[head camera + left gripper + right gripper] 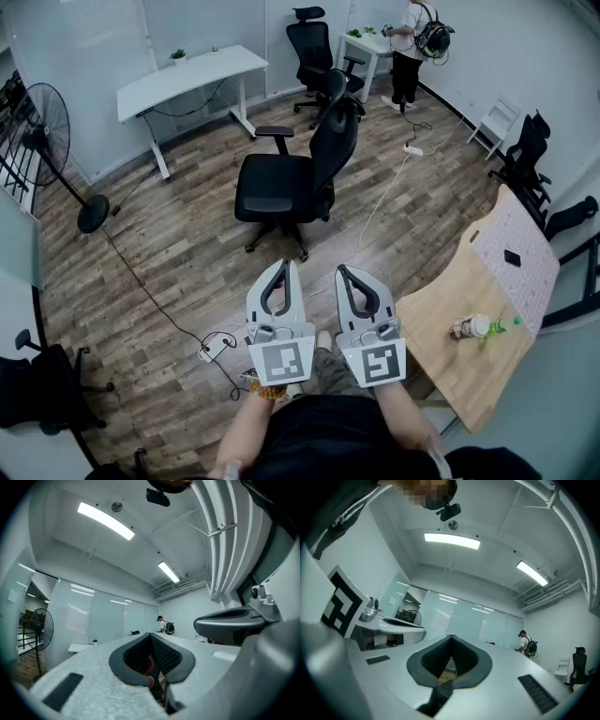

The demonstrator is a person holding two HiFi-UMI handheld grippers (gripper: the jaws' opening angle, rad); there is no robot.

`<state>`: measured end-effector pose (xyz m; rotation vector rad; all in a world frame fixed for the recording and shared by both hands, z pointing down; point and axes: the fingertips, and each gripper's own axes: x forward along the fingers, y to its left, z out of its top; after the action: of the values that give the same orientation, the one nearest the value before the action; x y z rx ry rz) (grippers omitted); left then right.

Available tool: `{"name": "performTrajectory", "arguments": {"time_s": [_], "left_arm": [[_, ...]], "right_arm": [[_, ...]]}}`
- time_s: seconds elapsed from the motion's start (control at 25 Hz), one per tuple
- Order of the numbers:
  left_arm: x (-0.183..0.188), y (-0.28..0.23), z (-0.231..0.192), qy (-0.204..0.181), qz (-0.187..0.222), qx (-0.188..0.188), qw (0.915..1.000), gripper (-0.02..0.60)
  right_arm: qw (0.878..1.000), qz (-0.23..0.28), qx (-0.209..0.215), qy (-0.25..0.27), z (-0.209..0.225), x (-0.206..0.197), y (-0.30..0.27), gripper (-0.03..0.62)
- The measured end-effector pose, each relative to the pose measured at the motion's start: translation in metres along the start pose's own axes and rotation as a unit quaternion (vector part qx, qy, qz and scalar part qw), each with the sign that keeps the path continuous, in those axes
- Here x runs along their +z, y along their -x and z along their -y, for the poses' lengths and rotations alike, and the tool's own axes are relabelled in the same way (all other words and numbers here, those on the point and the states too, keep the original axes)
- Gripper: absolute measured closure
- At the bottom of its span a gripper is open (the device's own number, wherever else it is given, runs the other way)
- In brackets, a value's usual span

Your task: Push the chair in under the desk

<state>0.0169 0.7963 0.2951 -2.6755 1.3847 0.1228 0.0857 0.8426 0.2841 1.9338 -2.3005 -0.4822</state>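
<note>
Wood floor [178,244] fills most of the head view. White desk [187,77] stands top left by the wall, its long axis running lower left to upper right and its front edge facing the room. Wooden table [459,309] juts in at the right, near the grippers, w/ a bottle [487,326] lying on it.

Black chair [292,173] sits mid-floor, well apart from the desk and not under it. Its seat-to-back line runs approx. left-right in the head view: seat on the left, tall backrest on the right. So it faces left, w/ one armrest side toward the desk. Open bare floor lies btwn chair and desk.

Fan [42,131] stands far left. Its black cord [141,281] crosses the floor to a power strip [216,347] just left of the left gripper. A white cord [380,202] trails along the floor right of the chair. A second chair [314,47] and a person [411,47] are at the far end.

Both grippers sit bottom centre, side by side, pointing up the view at the chair. The chair is ahead of them, well apart, w/ bare floor btwn. Left gripper [286,265]: jaws pressed together, holding nothing. Right gripper [343,272]: same, jaws together on nothing.
</note>
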Motion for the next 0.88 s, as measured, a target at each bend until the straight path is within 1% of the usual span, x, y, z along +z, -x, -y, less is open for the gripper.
{"name": "performTrajectory", "arguments": {"time_s": [0.24, 0.4, 0.56, 0.76, 0.88], "left_arm": [[-0.016, -0.070, 0.011, -0.017, -0.008, -0.011, 0.9998, 0.577], [-0.028, -0.125, 0.019, -0.013, -0.018, -0.016, 0.9996, 0.577], [-0.047, -0.183, 0.029, -0.017, -0.040, -0.019, 0.9989, 0.576], [-0.064, -0.252, 0.044, -0.040, -0.045, -0.019, 0.9980, 0.575], [-0.079, -0.282, 0.053, -0.038, -0.052, -0.021, 0.9977, 0.575]], "right_arm": [[0.999, -0.028, 0.009, -0.029, 0.050, -0.044, -0.043, 0.592], [0.999, -0.028, 0.012, -0.029, 0.093, -0.066, -0.077, 0.592], [0.998, -0.041, 0.007, -0.043, 0.142, -0.095, -0.108, 0.592], [0.997, -0.045, -0.004, -0.061, 0.205, -0.125, -0.147, 0.592], [0.997, -0.052, -0.010, -0.063, 0.234, -0.144, -0.161, 0.592]]}}
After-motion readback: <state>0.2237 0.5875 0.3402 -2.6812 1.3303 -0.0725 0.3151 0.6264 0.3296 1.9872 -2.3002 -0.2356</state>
